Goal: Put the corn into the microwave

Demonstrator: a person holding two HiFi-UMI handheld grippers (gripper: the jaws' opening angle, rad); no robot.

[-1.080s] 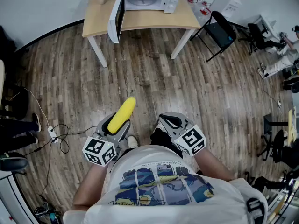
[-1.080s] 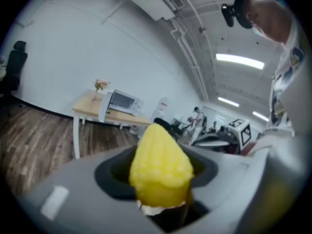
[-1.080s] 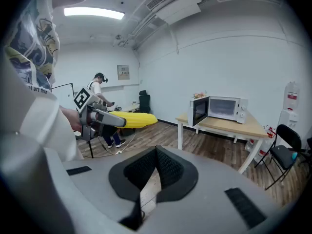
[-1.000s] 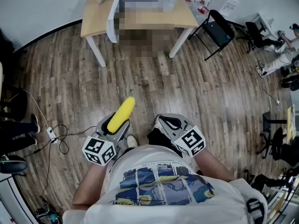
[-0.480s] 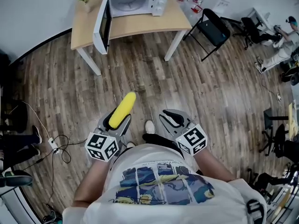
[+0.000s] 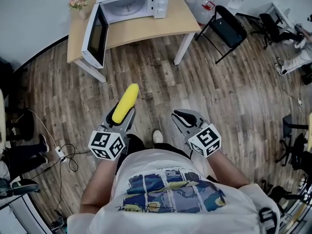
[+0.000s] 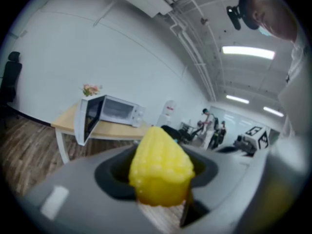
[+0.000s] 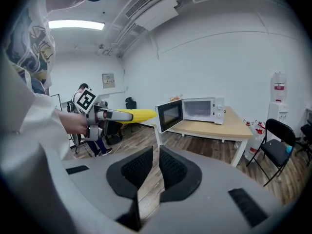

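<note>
A yellow corn cob [image 6: 125, 104] sticks forward out of my left gripper [image 6: 122, 118], which is shut on its rear end; in the left gripper view the corn [image 7: 161, 165] fills the space between the jaws. The white microwave [image 6: 129, 6] stands on a light wooden table [image 6: 146, 29] ahead, its door [image 6: 95, 35] swung open to the left. It is still some way off over the wooden floor. My right gripper [image 6: 183, 117] is level with the left one and holds nothing. Its jaws are opening, and a narrow slit shows between the pads [image 8: 171, 168].
A black folding chair [image 6: 226, 30] stands right of the table, with water bottles [image 6: 201, 8] behind it. A flower vase [image 6: 80, 0] sits on the table's left corner. Cables and a power strip [image 6: 61, 152] lie on the floor at left. More chairs and people are at far right.
Both grippers have moved forward with the person, and the table and microwave now look nearer and larger. The right gripper's jaws have parted slightly. The corn stays held in the left gripper.
</note>
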